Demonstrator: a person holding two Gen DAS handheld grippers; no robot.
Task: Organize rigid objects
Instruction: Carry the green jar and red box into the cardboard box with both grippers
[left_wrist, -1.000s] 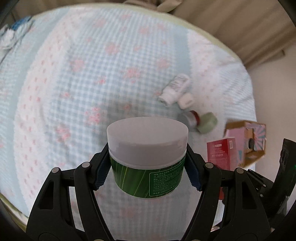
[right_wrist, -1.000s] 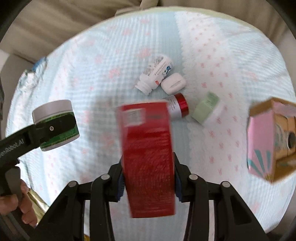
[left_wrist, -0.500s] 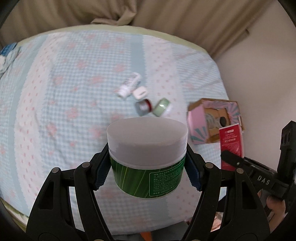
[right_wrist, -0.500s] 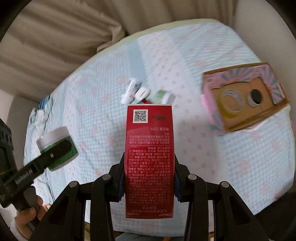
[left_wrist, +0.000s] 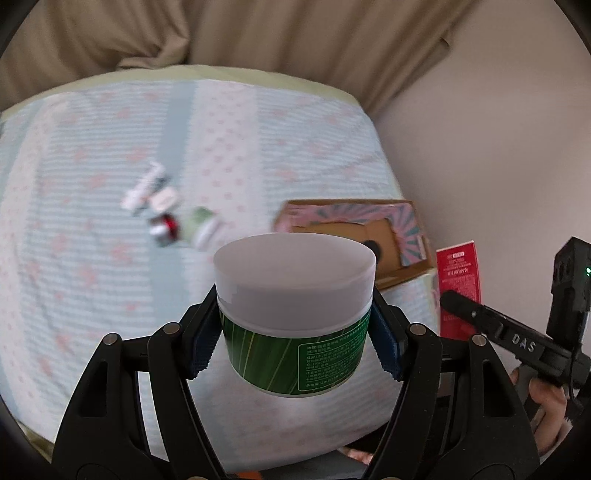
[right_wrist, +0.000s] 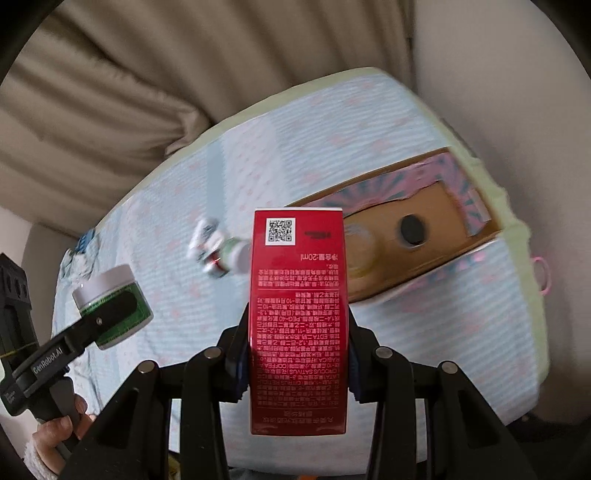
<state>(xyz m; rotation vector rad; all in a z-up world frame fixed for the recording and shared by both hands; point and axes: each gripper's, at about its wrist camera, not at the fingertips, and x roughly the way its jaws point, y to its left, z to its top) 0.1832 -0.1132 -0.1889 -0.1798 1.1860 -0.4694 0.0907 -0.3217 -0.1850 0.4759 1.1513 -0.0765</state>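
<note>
Up in the air over the bed (left_wrist: 92, 295), the left tongs (left_wrist: 295, 332) are clamped on a jar (left_wrist: 295, 317), blue pads pressing both sides of its green body. The jar stands upright, white lid on top, and its green label carries small white print too fine to read. The right tongs (right_wrist: 295, 354) grip a red box (right_wrist: 298, 325) by its long sides, the long axis pointing away from the camera, the end with the QR code farthest out. The writing reads upside down from here; "20ml" is legible beneath the code, then dense small print. On the right tongs' arm in the left view, "DAS"; on the left tongs' arm in the right view, "GenRobot.AI".

Compared with a second ago, both cameras now sit higher and farther back: curtain (right_wrist: 110, 92) and wall fill the top, and the cardboard box (right_wrist: 436, 236) with its pink patterned rim and round hole lies just behind the red box. The small bottles (left_wrist: 166, 210) on the bedspread look smaller and blurred.
</note>
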